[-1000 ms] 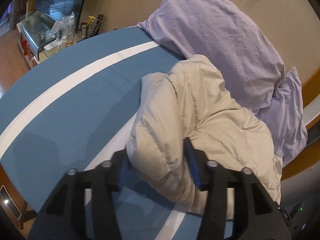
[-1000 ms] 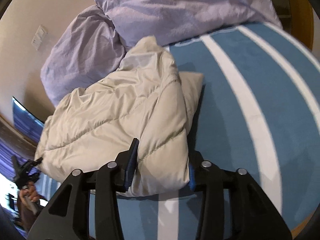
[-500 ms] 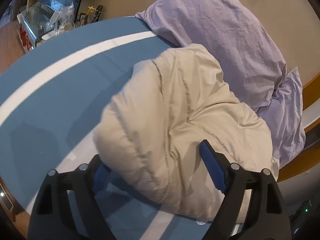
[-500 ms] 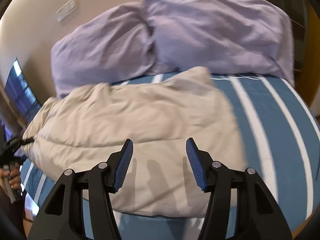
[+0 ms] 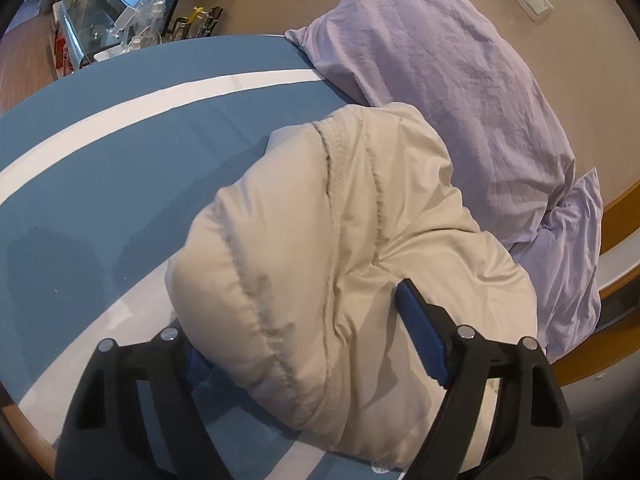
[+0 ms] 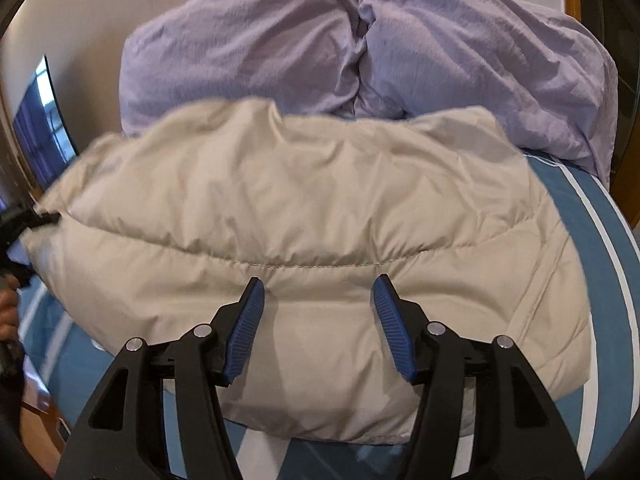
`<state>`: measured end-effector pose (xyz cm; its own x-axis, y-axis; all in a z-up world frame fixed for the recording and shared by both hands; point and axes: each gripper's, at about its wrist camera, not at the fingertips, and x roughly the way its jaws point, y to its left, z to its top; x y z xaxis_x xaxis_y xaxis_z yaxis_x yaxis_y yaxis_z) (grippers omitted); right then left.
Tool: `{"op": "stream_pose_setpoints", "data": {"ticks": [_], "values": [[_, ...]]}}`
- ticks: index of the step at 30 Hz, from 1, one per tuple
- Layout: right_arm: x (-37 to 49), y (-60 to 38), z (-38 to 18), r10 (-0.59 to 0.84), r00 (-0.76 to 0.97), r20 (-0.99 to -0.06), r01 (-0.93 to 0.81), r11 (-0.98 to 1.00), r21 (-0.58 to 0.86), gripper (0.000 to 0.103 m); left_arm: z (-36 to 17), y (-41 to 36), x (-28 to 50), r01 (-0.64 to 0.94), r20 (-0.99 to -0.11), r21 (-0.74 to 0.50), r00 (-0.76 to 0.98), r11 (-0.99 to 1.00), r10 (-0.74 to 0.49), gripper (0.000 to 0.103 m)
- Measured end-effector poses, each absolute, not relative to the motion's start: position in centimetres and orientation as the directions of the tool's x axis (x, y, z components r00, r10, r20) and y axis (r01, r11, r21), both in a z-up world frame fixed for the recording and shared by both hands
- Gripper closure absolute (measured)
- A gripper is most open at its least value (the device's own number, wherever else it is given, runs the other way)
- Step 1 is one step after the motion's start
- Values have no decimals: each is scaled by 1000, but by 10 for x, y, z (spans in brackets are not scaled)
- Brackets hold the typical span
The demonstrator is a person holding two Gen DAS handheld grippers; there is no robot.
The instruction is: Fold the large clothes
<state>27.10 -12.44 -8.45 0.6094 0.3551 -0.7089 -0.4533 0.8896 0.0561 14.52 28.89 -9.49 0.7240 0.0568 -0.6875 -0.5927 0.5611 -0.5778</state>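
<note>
A beige puffer jacket lies folded in a thick bundle on the blue, white-striped bed cover, close to the pillows. My left gripper straddles the bundle's near end. Its jaws are closing with the padded fold between them; the right pad lies along the fabric and the left pad is tucked out of sight under the edge. My right gripper hovers over the jacket near its quilted seam. Its jaws are opening and hold nothing. The left gripper shows at the jacket's left end.
Two purple pillows lean on the wall behind the jacket. A cluttered bedside table stands beyond the bed's far side. A wooden bed frame runs along the right. A person's hand is at the left edge.
The right gripper let go of the jacket's edge, opened and swung round over its broad side. The left gripper's jaws widened from their grip and the padded fold bulged out between them.
</note>
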Motion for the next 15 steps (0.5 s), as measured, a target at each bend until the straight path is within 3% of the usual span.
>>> {"op": "stream_pose_setpoints", "data": {"ticks": [3,8,11,15], "values": [[269,-116,-91,320,624,-713,-447,894,10,43,-96,288,147,-593,-684,-582,727,556,60,33],[270,-112,-96,295,630,-719,-433,902,-10,43,-88,290,144,-572,-657,-605,752,553,60,62],[270,-111,-97,290,631,-719,-432,902,-16,43,-77,290,144,-544,-634,-626,772,560,41,71],[271,-110,-98,285,628,-724,-431,902,-19,43,-58,283,147,-504,-601,-642,799,577,28,74]]}}
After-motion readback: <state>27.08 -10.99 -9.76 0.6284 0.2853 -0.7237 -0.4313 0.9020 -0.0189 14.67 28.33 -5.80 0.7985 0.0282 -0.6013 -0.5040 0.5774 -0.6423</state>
